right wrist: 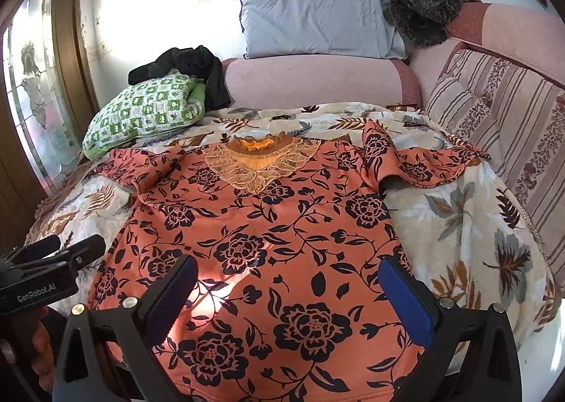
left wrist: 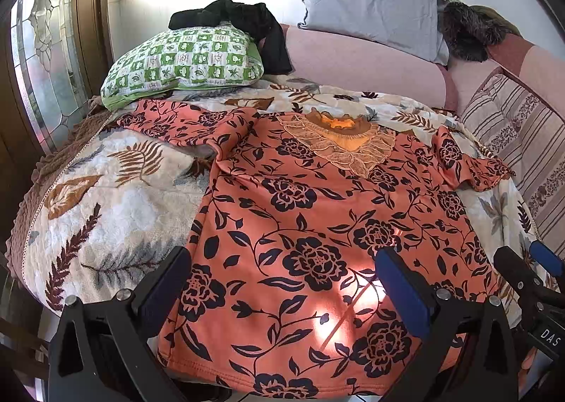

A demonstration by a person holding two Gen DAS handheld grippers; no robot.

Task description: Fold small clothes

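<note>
An orange top [left wrist: 310, 225] with a dark flower print lies spread flat, front up, on a leaf-patterned blanket [left wrist: 106, 190] that covers a bed. Its lace collar [left wrist: 339, 144] points toward the far edge of the blanket, its hem lies at the near edge, and both sleeves are spread out to the sides. The left gripper [left wrist: 282, 282] hovers over the hem with its jaws wide apart and nothing between the blue pads. The right gripper [right wrist: 293, 289] hangs just beside it over the same hem, also fully open and holding nothing. At the far left corner of the blanket sits a green checked pillow [left wrist: 183, 63] with a black garment [left wrist: 247, 24] draped over it. A grey pillow [right wrist: 317, 17] leans against the wall behind a pink bolster [right wrist: 317, 80].
</note>
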